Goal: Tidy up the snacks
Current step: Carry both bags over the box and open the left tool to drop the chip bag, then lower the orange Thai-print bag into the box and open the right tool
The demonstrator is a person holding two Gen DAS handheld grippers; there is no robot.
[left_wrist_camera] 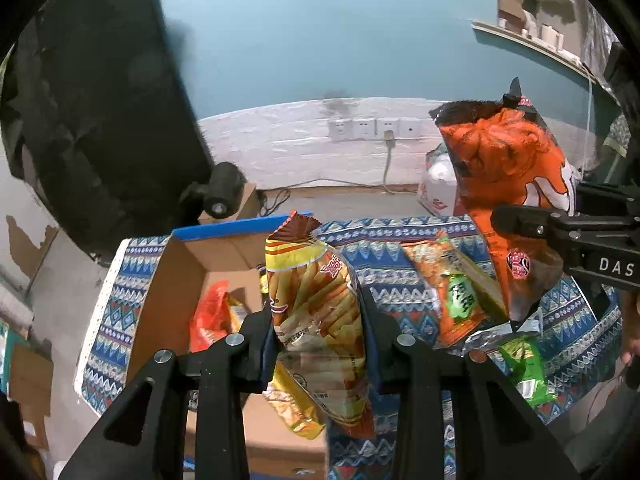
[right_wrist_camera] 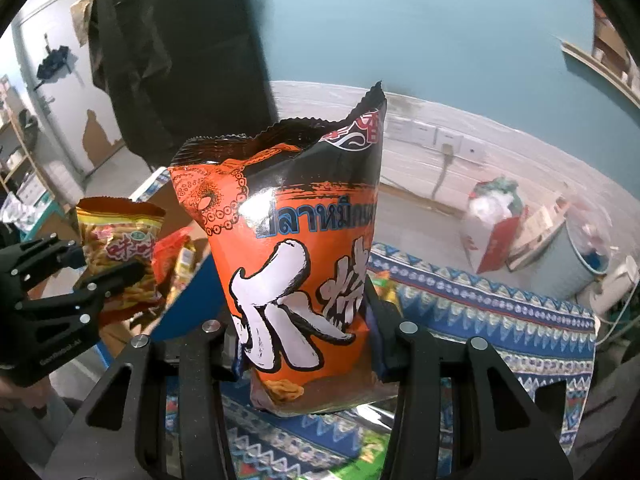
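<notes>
Above the desk (left_wrist_camera: 400,248), left tongs (left_wrist_camera: 320,344) pinch the yellow snack bag (left_wrist_camera: 316,300); right tongs (right_wrist_camera: 304,344) pinch the orange bag (right_wrist_camera: 296,240); both probably light, crushable, best held low.

both views are evenly and fairly brightly lit by soft light from above, with no hard shadows. the teal wall (left_wrist_camera: 320,28) glows paler toward its top. glare streaks the glossy orange bag (right_wrist_camera: 296,264) and the yellow bag (left_wrist_camera: 316,304). the fisheye lens bends straight lines hard near the rims, and black vignette fills the corners. the right wrist view is smeared with motion blur over the patterned cloth (right_wrist_camera: 500,312) and far clutter; the left wrist view is sharper.
</notes>
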